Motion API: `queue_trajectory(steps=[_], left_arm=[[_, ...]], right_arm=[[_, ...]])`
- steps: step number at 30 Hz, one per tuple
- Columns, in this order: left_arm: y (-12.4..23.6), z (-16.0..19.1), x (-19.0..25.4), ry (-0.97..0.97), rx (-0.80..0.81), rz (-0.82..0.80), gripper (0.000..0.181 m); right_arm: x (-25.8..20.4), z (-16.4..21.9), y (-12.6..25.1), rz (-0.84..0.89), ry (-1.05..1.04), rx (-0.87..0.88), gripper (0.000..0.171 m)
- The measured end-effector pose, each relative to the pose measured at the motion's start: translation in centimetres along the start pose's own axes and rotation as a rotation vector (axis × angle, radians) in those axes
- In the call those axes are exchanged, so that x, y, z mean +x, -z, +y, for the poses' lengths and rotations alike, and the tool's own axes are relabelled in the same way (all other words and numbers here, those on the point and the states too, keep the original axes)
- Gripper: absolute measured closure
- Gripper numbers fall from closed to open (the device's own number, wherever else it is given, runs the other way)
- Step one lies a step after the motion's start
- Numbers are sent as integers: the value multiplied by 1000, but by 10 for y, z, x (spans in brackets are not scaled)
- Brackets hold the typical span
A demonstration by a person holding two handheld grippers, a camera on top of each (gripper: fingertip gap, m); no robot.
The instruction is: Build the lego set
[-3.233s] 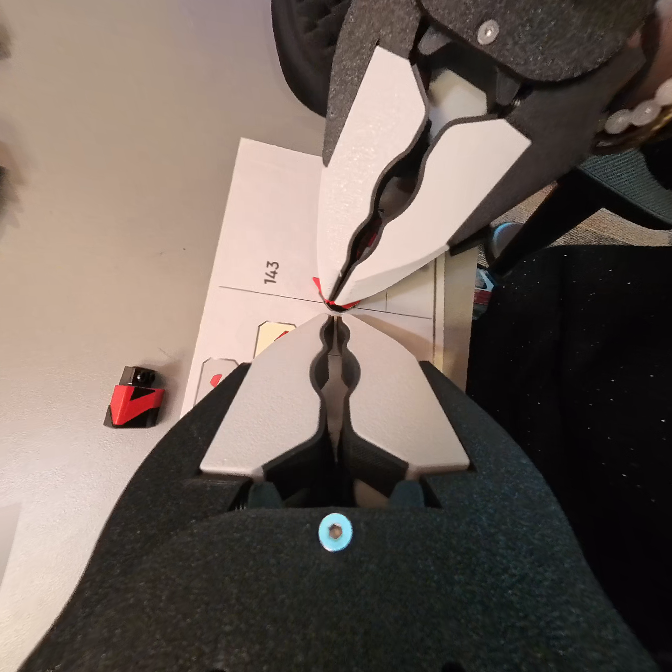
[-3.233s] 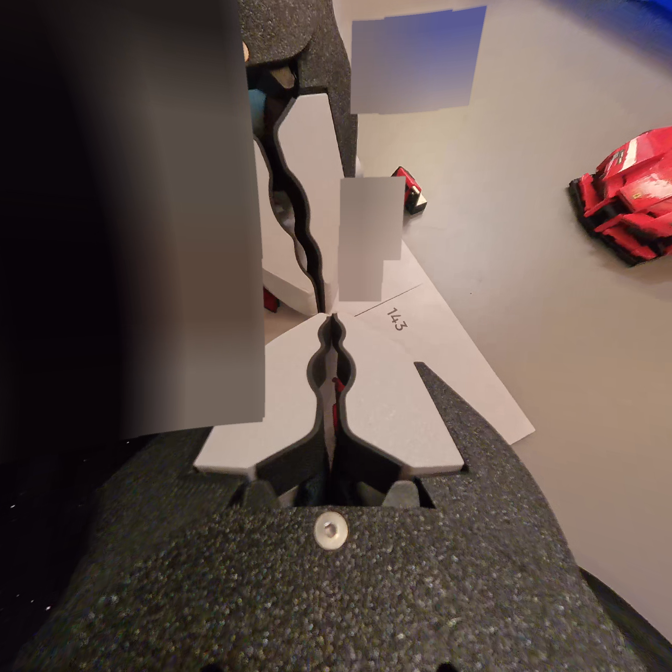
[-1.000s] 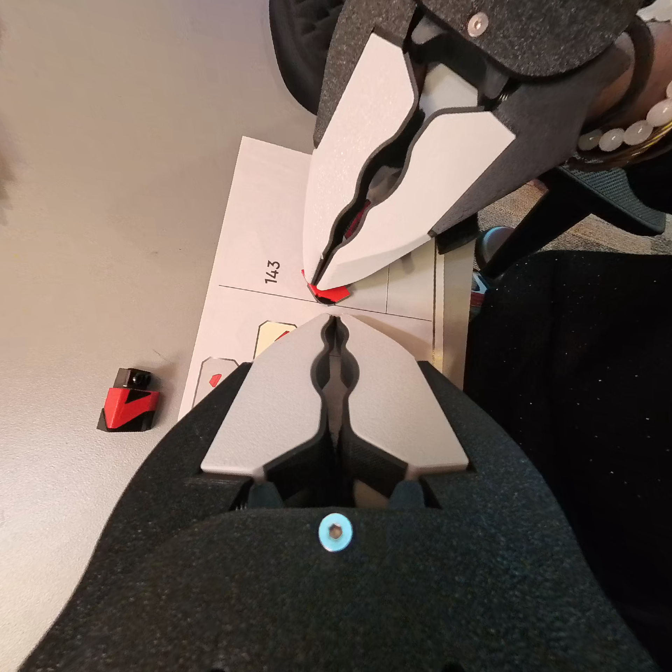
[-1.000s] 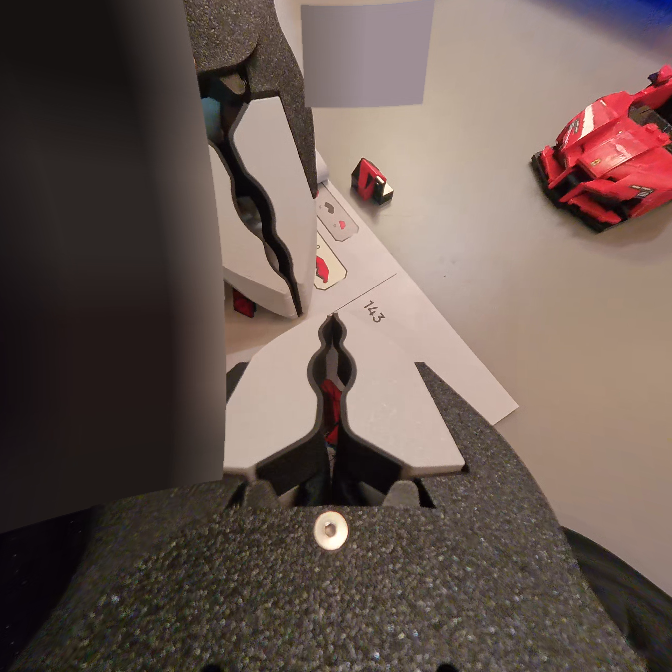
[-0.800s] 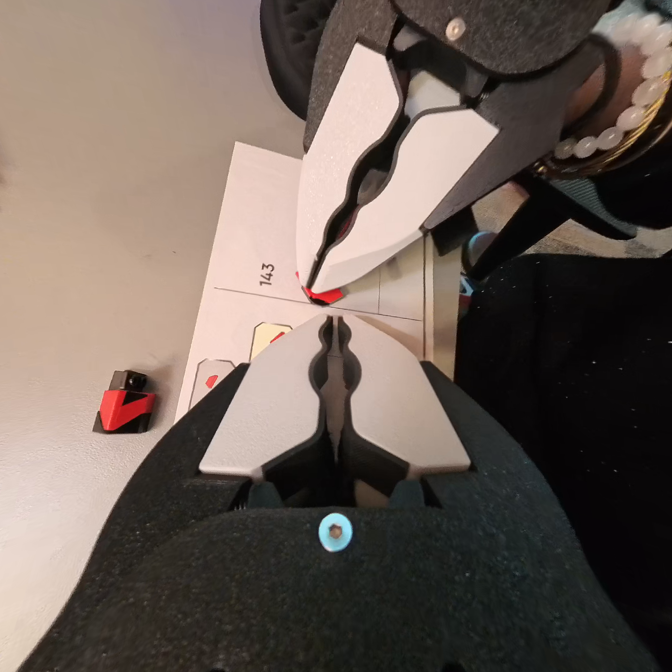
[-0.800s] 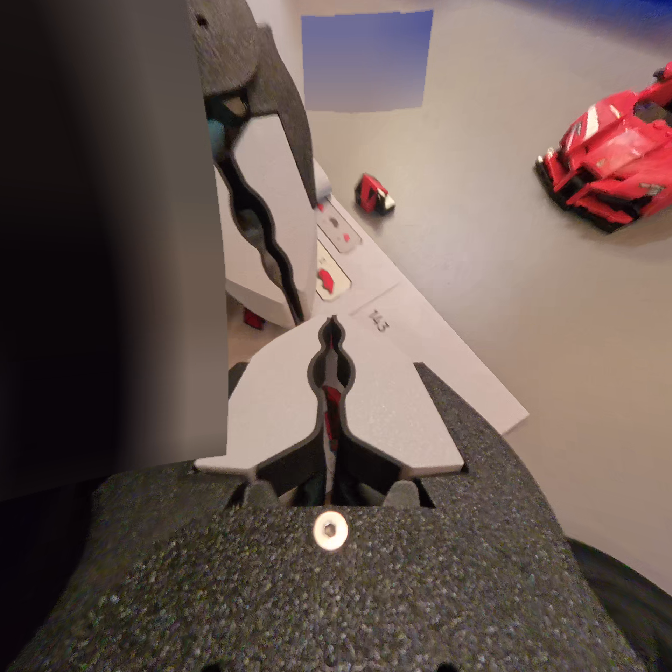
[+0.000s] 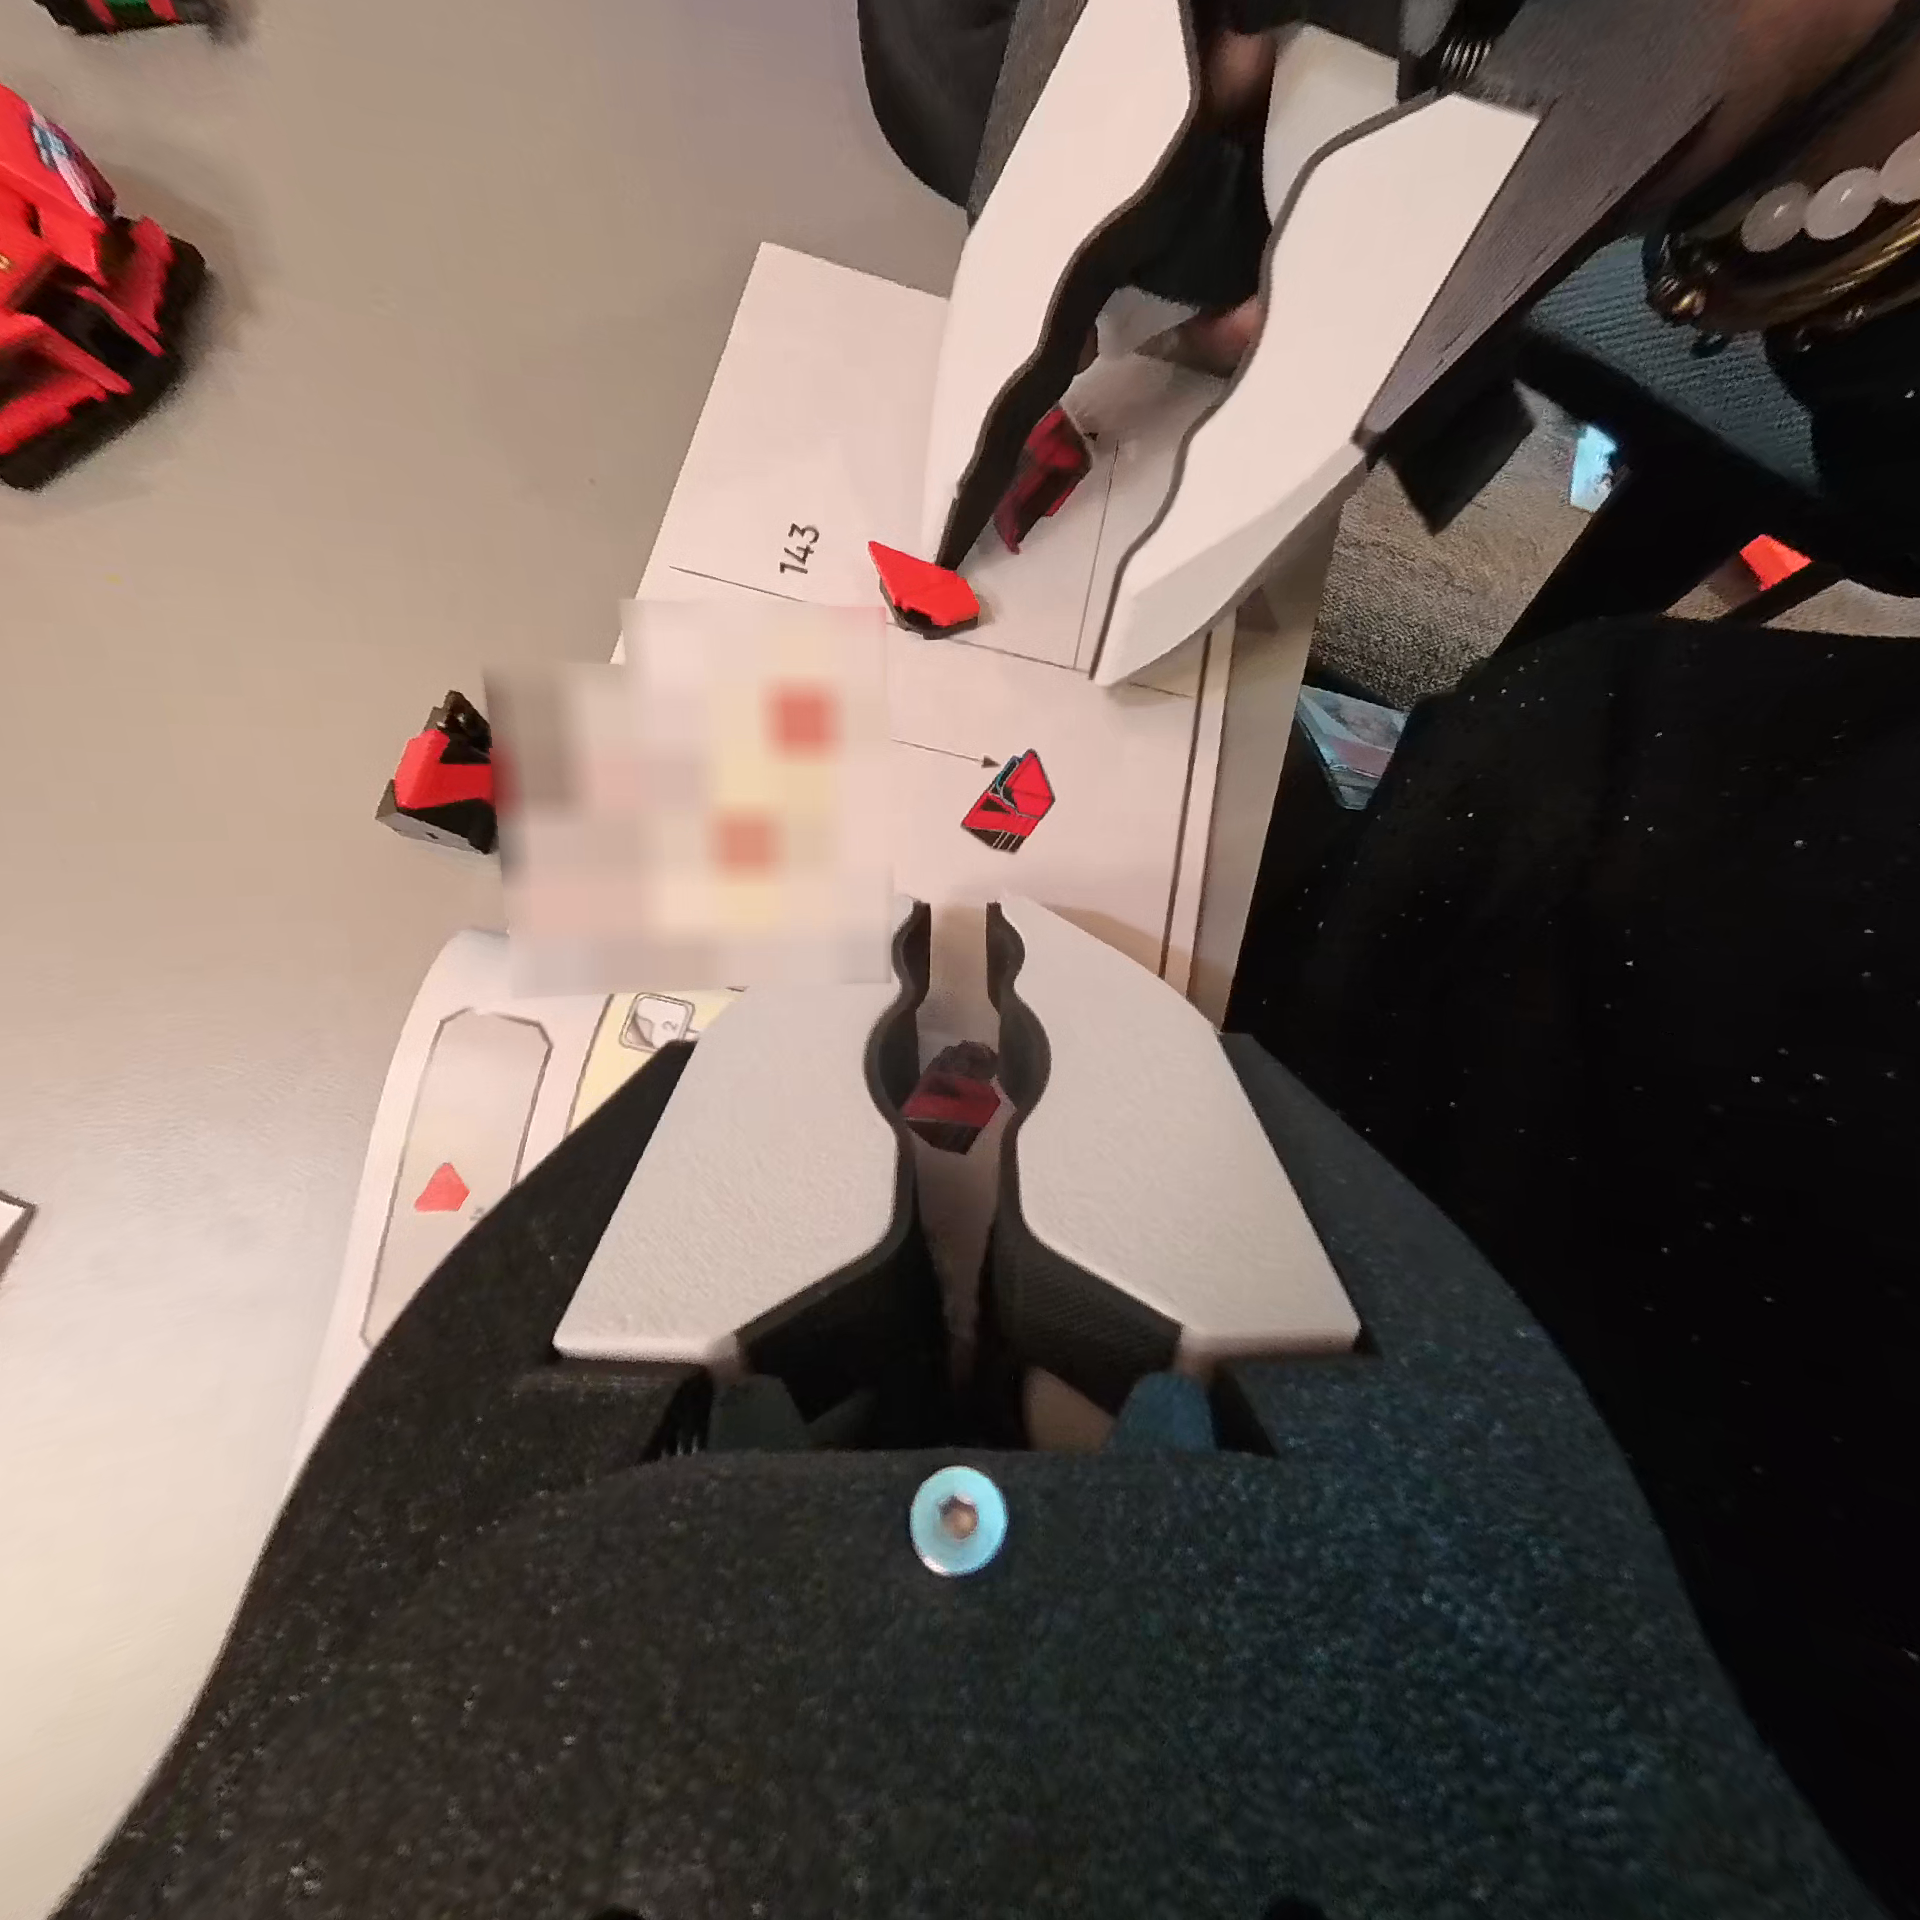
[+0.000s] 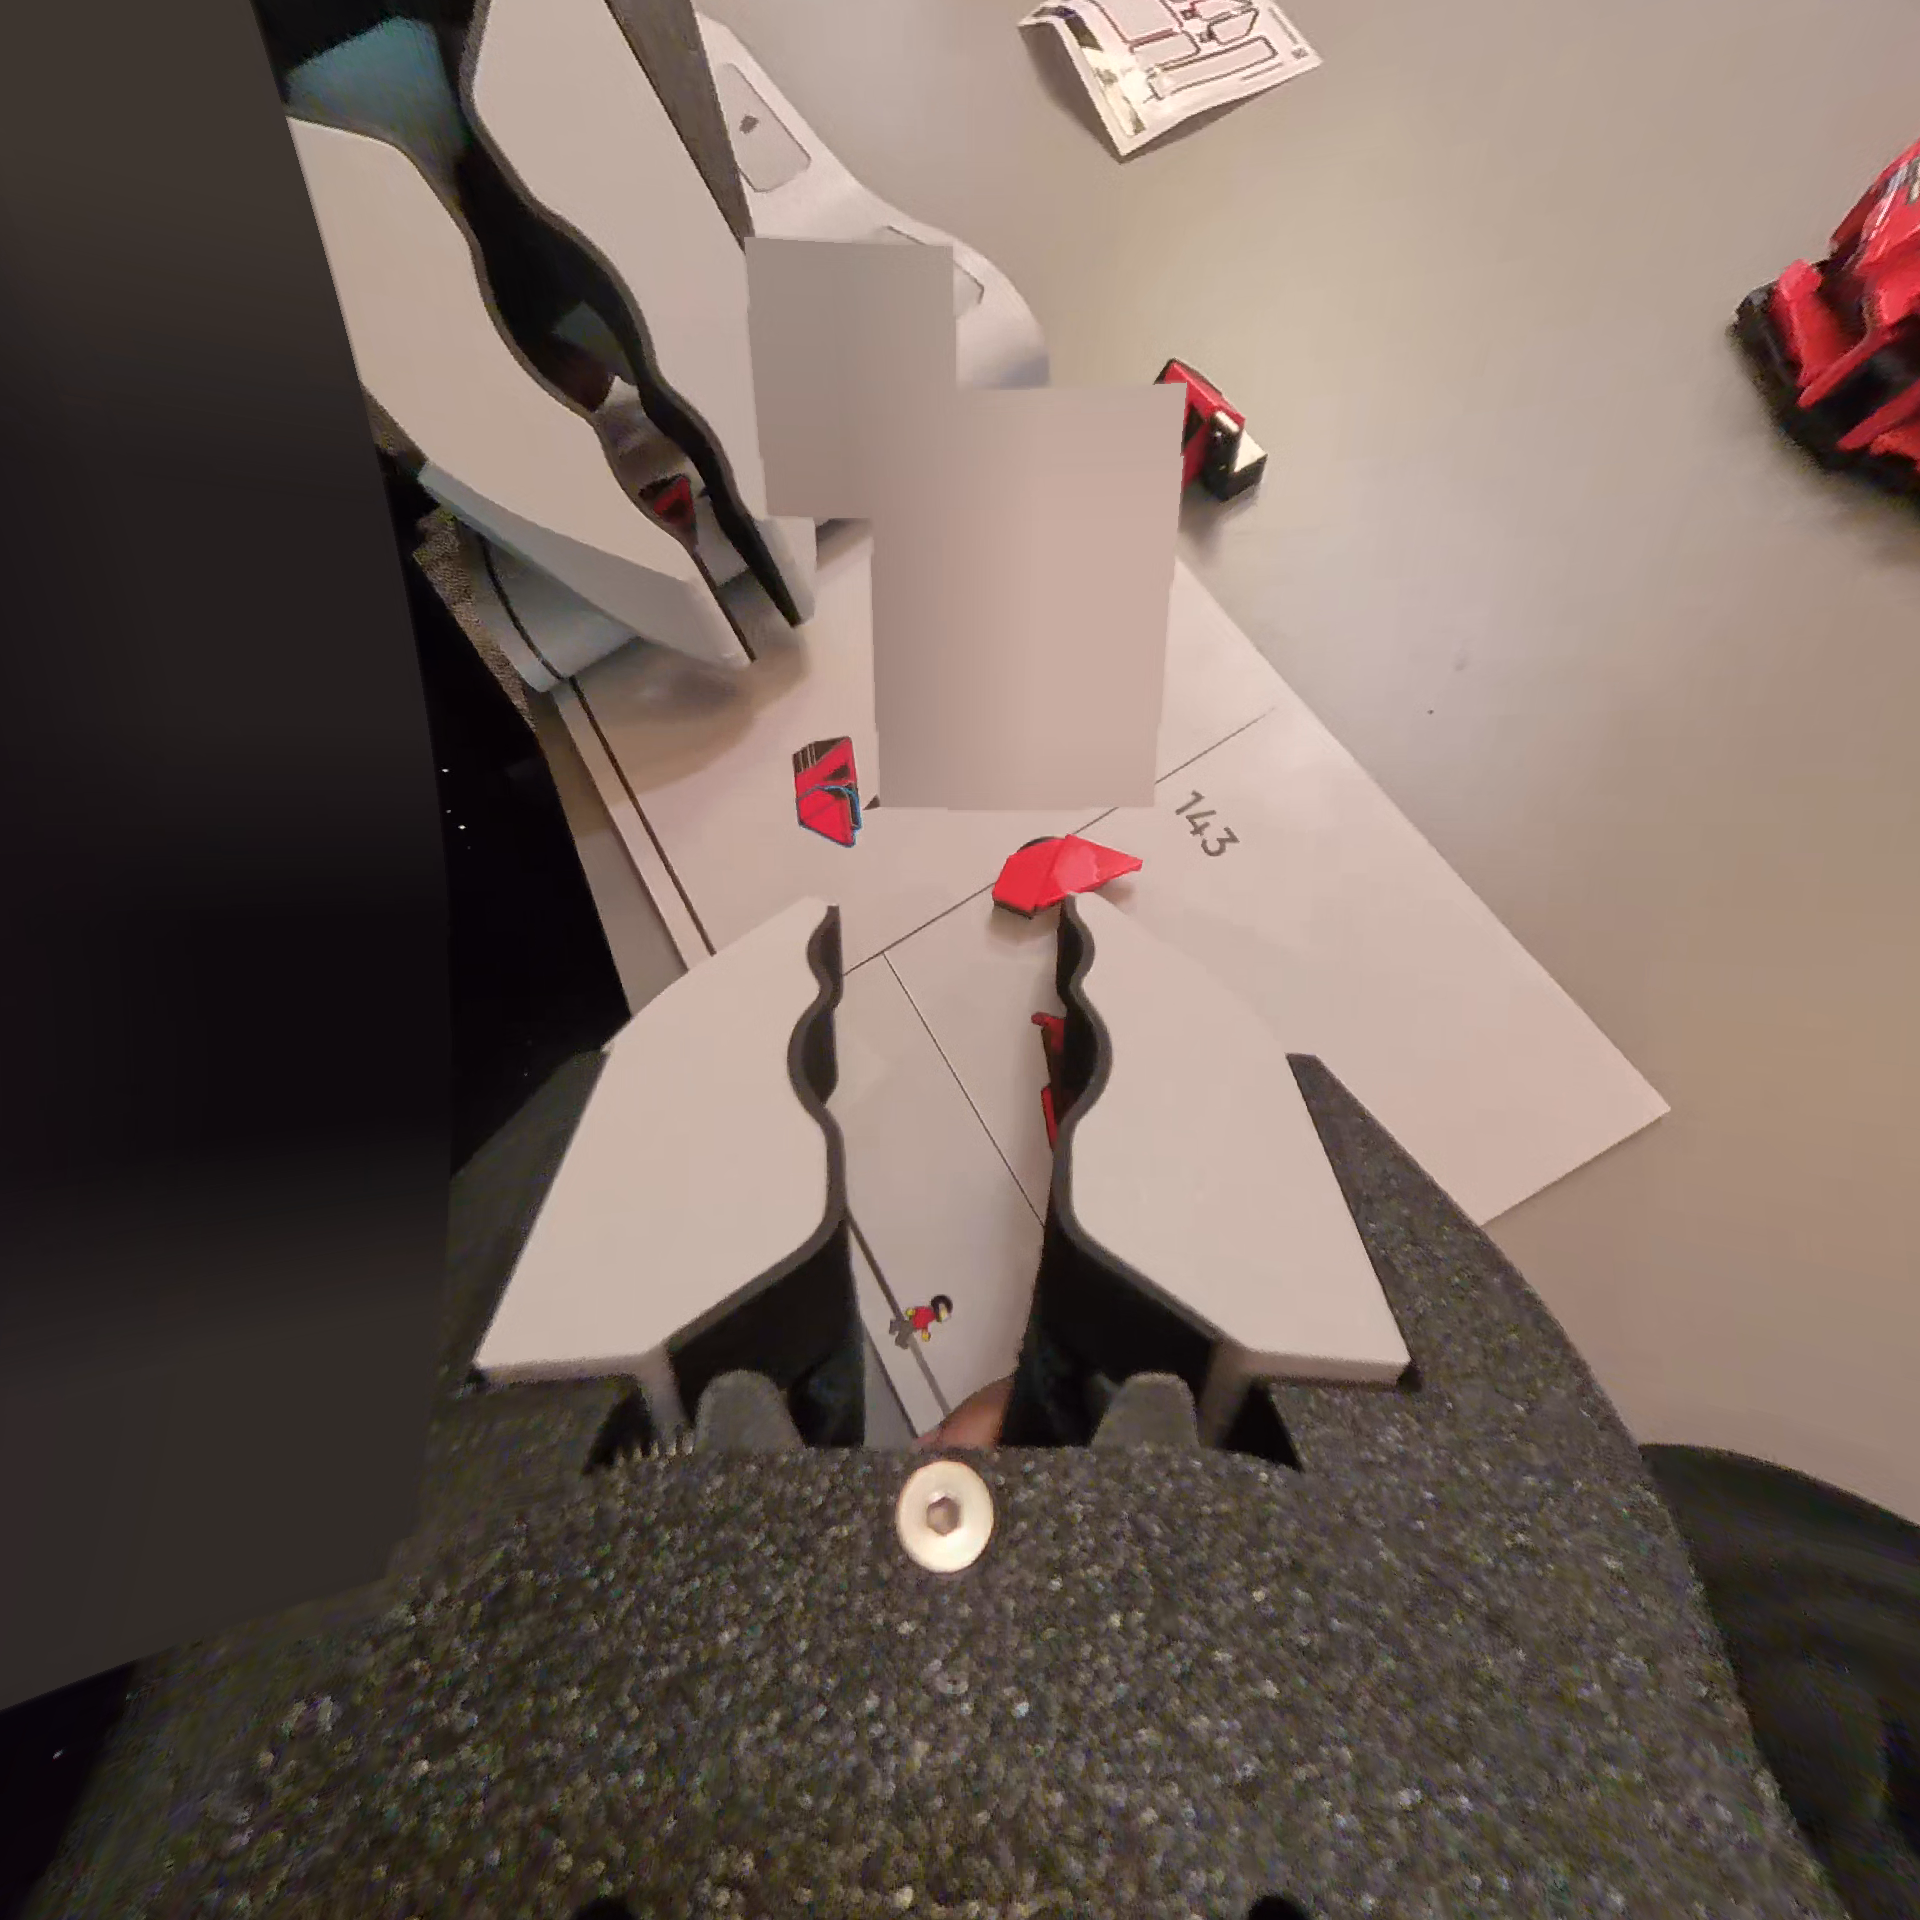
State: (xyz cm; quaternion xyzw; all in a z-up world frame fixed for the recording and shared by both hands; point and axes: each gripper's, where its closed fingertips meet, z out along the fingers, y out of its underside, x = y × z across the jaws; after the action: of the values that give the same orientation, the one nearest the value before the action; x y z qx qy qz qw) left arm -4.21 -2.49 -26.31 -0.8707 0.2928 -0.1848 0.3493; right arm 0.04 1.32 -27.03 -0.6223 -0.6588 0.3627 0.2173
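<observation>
With my right gripper [image 8: 945, 914] spread wide, small red piece [image 8: 1065, 868] lies loose on instruction booklet [image 8: 1351, 987], touching one fingertip; second red bit clings to that finger's inner face. My left gripper [image 7: 954, 914] clamped on red-black brick [image 7: 951, 1101]. Red-black subassembly [image 7: 436, 774] and red car [image 8: 1839, 353] sit on table [image 7: 364, 364]

Obstacles: red wedge piece [image 8: 1065, 871] touching right gripper [image 8: 948, 914] fingertip, on instruction booklet [image 8: 1351, 997]; bare table [image 8: 1507, 520] beyond.
</observation>
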Motion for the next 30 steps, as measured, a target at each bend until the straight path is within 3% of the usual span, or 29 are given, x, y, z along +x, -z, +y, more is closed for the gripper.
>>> queue_trajectory(steps=[12, 16, 19, 24, 30], left_arm=[[-2, 4, -2, 19, 19, -10, 171], [-2, 4, -2, 20, 20, -9, 171], [-2, 4, -2, 23, 25, -4, 171], [-2, 4, -2, 25, 30, -4, 171], [-1, 1, -1, 23, 47, -13, 171]], right_arm=[[11, -6, -7, 101, -17, -6, 136], [21, -5, -6, 161, 50, -46, 158], [17, -4, -6, 110, 128, -77, 159], [16, -3, 0, 79, 382, -147, 159], [14, -4, 4, 141, 870, -242, 159]])
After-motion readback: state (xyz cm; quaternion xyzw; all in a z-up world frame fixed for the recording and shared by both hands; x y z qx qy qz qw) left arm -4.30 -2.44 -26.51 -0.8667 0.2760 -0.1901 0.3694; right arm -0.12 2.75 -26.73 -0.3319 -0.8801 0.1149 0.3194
